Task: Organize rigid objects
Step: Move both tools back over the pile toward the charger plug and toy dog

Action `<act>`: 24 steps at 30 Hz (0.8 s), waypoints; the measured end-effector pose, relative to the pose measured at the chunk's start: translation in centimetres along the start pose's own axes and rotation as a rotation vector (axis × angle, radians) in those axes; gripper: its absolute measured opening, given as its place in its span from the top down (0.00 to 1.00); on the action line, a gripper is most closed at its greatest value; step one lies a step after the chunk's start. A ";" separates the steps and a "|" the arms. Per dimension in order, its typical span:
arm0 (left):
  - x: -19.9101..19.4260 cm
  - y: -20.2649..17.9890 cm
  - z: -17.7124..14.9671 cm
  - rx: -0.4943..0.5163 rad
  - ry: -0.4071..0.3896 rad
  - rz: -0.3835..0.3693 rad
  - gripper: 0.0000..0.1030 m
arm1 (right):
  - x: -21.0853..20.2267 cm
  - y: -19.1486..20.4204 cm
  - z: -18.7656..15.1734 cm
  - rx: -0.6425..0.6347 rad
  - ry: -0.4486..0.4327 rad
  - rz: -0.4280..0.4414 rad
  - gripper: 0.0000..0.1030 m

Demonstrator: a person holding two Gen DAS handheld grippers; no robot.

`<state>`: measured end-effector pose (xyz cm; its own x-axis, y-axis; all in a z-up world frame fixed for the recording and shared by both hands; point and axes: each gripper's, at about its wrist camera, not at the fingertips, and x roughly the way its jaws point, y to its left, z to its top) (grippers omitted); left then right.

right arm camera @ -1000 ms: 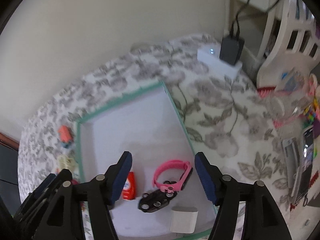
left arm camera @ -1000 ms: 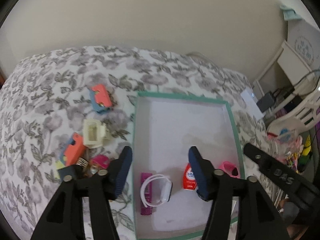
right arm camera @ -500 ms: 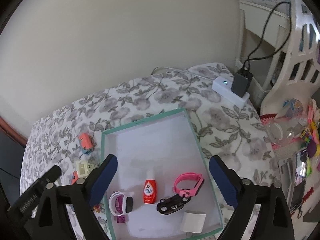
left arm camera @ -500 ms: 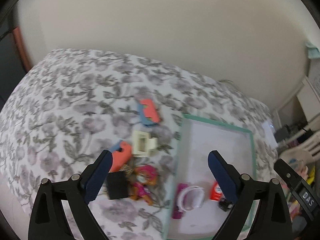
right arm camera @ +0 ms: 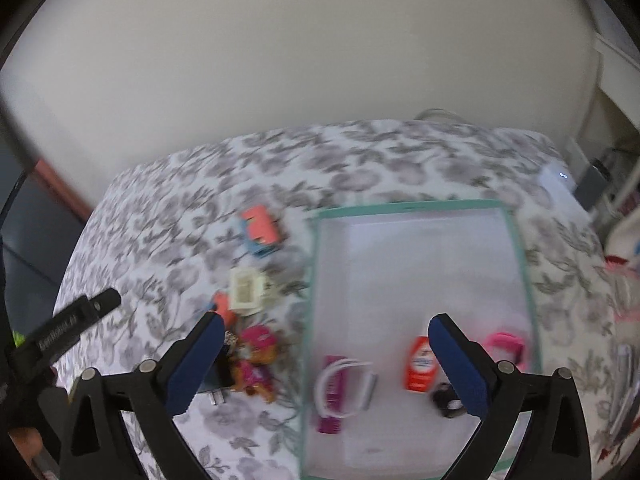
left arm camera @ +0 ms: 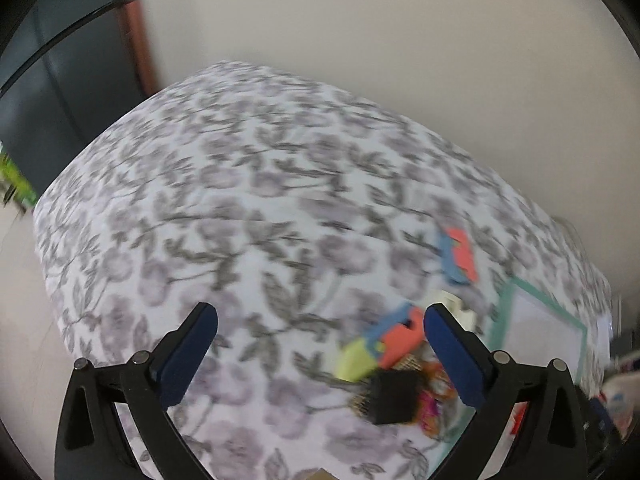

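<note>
Tray: shallow white tray with a mint-green rim (right arm camera: 516,240) on the floral bedcover, right of the loose pile; its far half is bare, and only its far-left corner (left arm camera: 516,288) enters the left wrist view.
In the tray: white loop band on a purple bar (right arm camera: 344,384), red squeeze tube (right arm camera: 420,366), pink strap (right arm camera: 506,344) and a small black piece (right arm camera: 446,398), all along the near end (blurred).
Loose pile: left of the tray on the cover, a cream plastic block (right arm camera: 248,290) nearest the tray's left rim, a coral-and-blue toy (right arm camera: 260,230) farther off, a pink-and-orange figure (right arm camera: 256,354) nearer, a black square plug (left arm camera: 394,396) beside it, plus a coral, blue and yellow toy (left arm camera: 384,346).
Left gripper (left arm camera: 320,344): jaws opening, very wide, nothing between the blue pads; the pile lies just inside its right finger.
Right gripper (right arm camera: 326,360): jaws opening, equally wide, gripping nothing, astride the tray's left rim.
Open room: grey-flowered bedcover (left arm camera: 240,220) is bare across its far and left stretches, up to the rounded left edge.
Edges: plain wall behind; white furniture (right arm camera: 616,92) crowds the right side.
</note>
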<state>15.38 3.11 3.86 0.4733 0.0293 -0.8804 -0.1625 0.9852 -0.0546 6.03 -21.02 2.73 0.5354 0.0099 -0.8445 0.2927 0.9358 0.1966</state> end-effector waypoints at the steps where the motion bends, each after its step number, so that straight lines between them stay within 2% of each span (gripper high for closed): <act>1: 0.1 0.6 0.1 -0.016 0.000 0.003 0.00 | 0.5 0.7 -0.2 -0.016 0.011 0.006 0.00; 6: 1.2 2.5 0.1 -0.055 0.042 0.015 0.00 | 2.6 3.2 -1.2 -0.071 0.062 0.030 0.00; 14: 4.7 1.1 -1.7 0.001 0.186 0.015 0.00 | 6.3 4.7 -2.9 -0.110 0.156 0.008 0.00; 19: 6.6 -0.3 -3.0 0.024 0.260 -0.006 0.00 | 7.4 3.8 -3.2 -0.088 0.187 0.006 0.00; 24: 6.8 -1.9 -3.6 0.065 0.277 -0.028 0.00 | 6.9 2.1 -2.7 -0.047 0.167 -0.020 0.00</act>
<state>15.80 0.81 -3.69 0.2210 -0.0363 -0.9746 -0.0923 0.9940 -0.0580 8.21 -18.08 -4.03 0.3897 0.0463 -0.9198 0.2621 0.9519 0.1589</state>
